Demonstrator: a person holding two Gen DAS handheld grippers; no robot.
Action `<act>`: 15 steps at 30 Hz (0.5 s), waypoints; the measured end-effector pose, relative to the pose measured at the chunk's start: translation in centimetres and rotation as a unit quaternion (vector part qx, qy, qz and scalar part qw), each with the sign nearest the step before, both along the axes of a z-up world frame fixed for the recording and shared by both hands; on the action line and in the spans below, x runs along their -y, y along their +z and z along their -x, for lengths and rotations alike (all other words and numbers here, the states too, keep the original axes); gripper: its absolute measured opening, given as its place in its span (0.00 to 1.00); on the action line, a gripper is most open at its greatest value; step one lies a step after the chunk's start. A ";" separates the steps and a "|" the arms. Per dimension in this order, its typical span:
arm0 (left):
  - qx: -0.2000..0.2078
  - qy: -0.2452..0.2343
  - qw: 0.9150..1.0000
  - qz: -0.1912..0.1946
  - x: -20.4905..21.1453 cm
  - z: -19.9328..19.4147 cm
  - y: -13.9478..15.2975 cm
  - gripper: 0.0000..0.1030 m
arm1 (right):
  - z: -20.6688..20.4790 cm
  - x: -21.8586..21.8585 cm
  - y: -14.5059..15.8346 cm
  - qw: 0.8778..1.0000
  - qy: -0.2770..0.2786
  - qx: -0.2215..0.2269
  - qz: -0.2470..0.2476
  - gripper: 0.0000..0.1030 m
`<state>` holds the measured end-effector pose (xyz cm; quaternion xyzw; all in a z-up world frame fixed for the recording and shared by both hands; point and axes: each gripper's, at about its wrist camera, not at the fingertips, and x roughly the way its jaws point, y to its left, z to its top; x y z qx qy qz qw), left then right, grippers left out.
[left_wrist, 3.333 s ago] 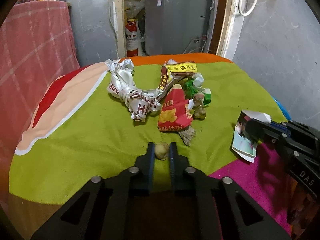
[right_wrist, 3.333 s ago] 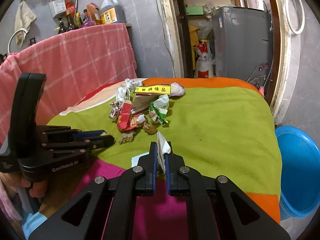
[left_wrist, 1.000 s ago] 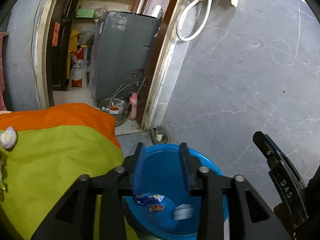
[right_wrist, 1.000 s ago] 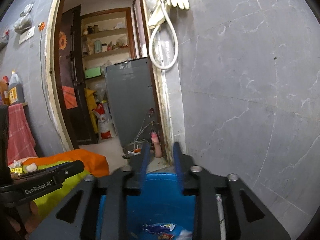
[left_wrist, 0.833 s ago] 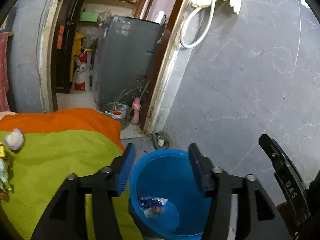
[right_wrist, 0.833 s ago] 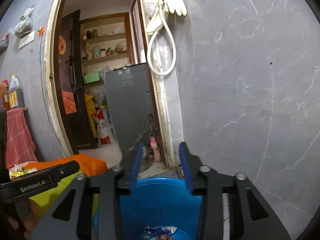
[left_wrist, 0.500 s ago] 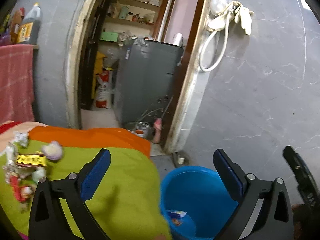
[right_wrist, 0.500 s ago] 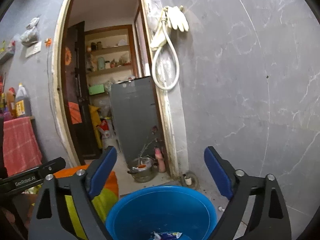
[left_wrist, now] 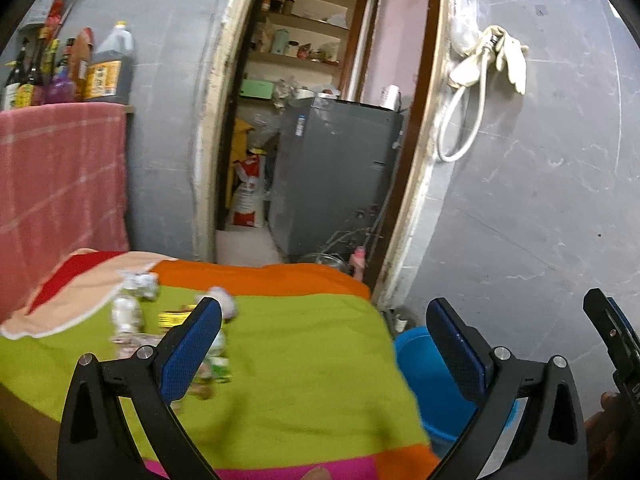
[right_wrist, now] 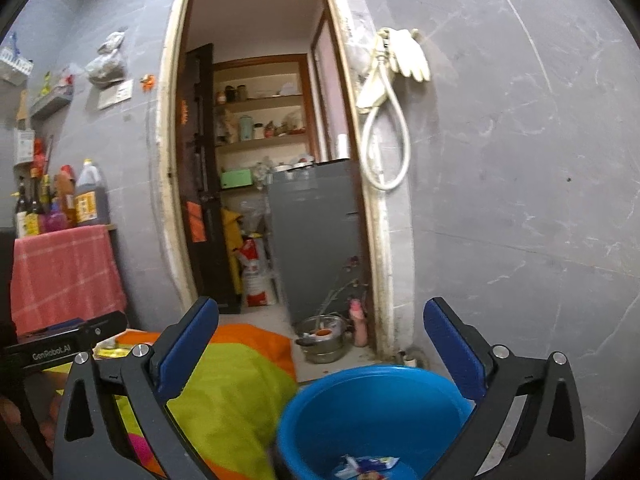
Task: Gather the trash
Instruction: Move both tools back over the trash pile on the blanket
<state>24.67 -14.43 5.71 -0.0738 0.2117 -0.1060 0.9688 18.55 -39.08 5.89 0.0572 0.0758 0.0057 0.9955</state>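
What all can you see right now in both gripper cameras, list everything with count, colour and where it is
blue bucket: one, blue, on the floor beside the table, right of the cloth.
wrappers: a few, mixed colours, at the bucket's bottom.
trash pile: several blurred pieces, white, yellow, green, on the cloth's far left part.
tablecloth: one, green with orange and pink bands, over the table.
pink towel: one, checked, hanging at left.
bottles: several, dark and amber, above the towel.
grey appliance: one, inside the doorway.
metal pot: one, silver, on the floor by the door frame.
hose and gloves: white, hung on the wall.
left gripper: fingers wide apart, empty.
right gripper: fingers wide apart, empty, above the bucket.
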 end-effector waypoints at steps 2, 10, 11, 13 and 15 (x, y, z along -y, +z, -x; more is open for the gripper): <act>-0.002 0.009 1.000 -0.005 -1.3 0.7 0.1 0.98 | 0.3 -1.3 0.2 1.000 0.010 0.002 0.000 1.00; -0.010 0.044 0.999 -0.025 -6.9 3.5 -0.2 0.98 | 0.6 -6.6 0.2 0.998 0.056 -0.004 0.008 1.00; -0.013 0.049 0.998 -0.030 -7.6 3.9 -0.4 0.98 | 0.5 -7.2 0.2 0.998 0.062 -0.006 0.008 1.00; -0.020 0.055 0.998 -0.034 -8.8 4.3 -0.9 0.98 | 0.3 -8.4 0.0 0.997 0.074 -0.011 0.010 1.00; -0.028 0.058 0.997 -0.036 -10.1 4.8 -1.6 0.98 | 0.1 -9.4 -0.2 0.996 0.084 -0.017 0.012 1.00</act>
